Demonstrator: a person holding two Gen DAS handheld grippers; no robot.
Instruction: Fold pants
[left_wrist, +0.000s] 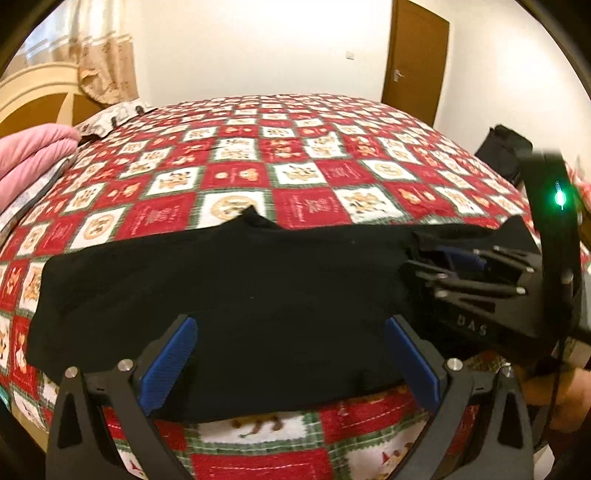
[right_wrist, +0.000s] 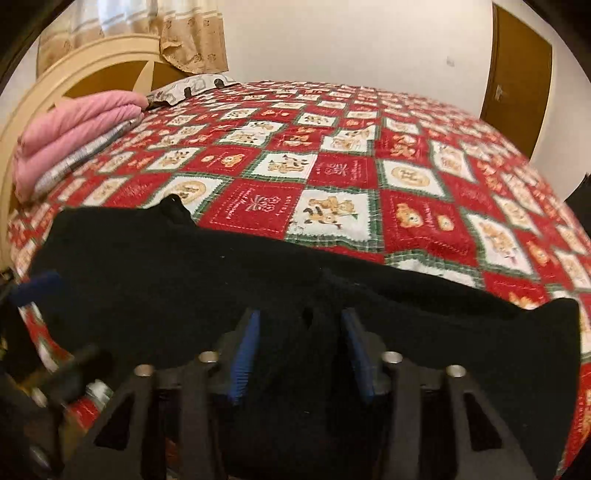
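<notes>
The black pants (left_wrist: 221, 295) lie across the near edge of the bedspread (left_wrist: 295, 155), their folds lost in the dark cloth. My left claw (left_wrist: 288, 365) gapes wide over them, gripping nothing. My right claw (right_wrist: 299, 350) pinches a bunch of pants. Bare bedspread stretches toward twelve o'clock.

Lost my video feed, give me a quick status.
Left gripper open over black pants. Right gripper pinching a raised fold of them. Pants lie across patchwork bedspread; nothing in the way.
</notes>
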